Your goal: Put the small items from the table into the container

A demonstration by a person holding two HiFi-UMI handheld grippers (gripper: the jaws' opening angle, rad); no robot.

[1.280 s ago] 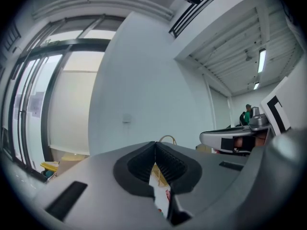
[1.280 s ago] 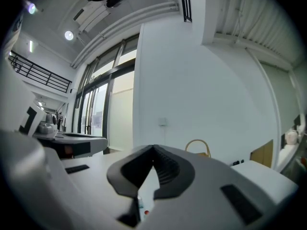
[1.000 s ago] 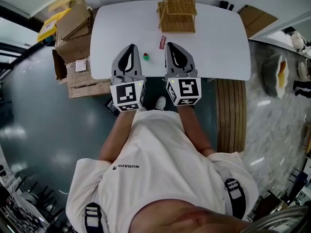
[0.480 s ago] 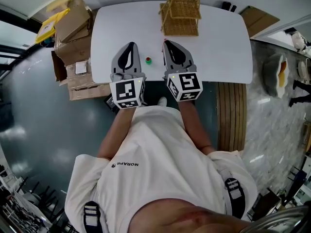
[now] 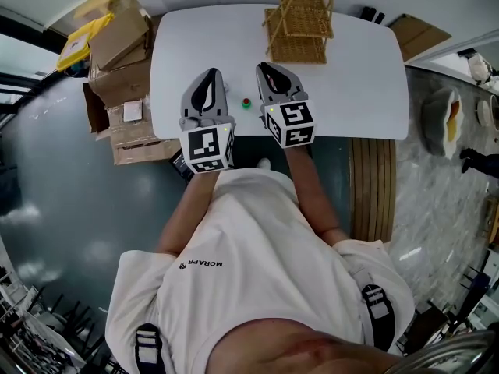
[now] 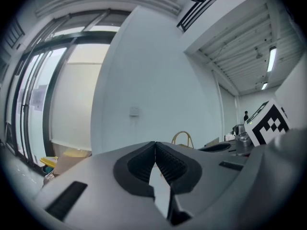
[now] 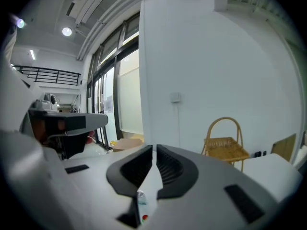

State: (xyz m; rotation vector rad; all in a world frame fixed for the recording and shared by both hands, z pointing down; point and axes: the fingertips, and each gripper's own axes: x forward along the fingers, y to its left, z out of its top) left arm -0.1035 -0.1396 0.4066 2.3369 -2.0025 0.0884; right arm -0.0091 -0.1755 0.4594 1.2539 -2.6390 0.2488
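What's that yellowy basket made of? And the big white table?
The basket looks like woven wicker or rattan: tan strands, gaps in the weave and a bent loop handle. The table has a smooth, white, matte top, maybe laminate or painted board. Its look alone can't settle which.

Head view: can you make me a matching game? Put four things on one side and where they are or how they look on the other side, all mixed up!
Things:
1. woven wicker basket
2. small red-and-green item
3. brown cardboard boxes
4. left tool

Matches:
A. stacked beside the white table
B. shut, holding nothing
C. at the table's far edge
D. on the table, between the left tool and the right tool

Pairs: 1-C, 2-D, 3-A, 4-B
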